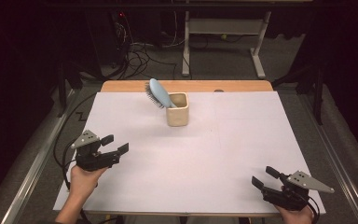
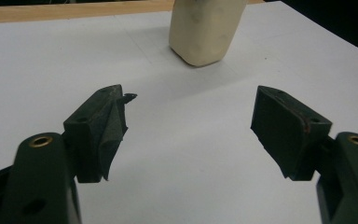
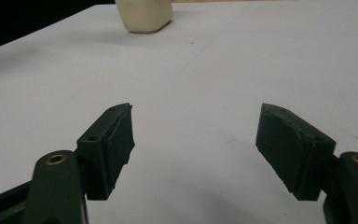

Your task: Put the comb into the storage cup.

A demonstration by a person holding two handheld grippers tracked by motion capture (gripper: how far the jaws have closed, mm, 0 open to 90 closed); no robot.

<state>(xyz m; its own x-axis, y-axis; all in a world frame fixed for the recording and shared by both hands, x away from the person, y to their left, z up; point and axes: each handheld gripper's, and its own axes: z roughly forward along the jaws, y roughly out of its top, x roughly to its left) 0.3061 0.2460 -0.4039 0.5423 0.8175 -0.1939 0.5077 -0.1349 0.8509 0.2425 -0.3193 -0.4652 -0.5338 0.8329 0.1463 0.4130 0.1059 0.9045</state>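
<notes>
A cream cup (image 1: 177, 110) stands on the white sheet (image 1: 191, 154) near the table's far edge, with a light blue hairbrush (image 1: 159, 93) leaning out of it to the left, bristles facing left. My left gripper (image 1: 115, 144) hovers at the sheet's near left, jaws wide apart with nothing between them, pointing toward the cup (image 2: 205, 29). My right gripper (image 1: 265, 177) rests at the near right corner, also open and empty; the cup (image 3: 144, 15) lies far ahead of it.
A strip of bare wooden tabletop (image 1: 121, 86) shows beyond the sheet. Behind the table stand a desk frame (image 1: 223, 28) and a tangle of cables (image 1: 140, 56) on the floor. Metal rails (image 1: 32, 168) run along both sides.
</notes>
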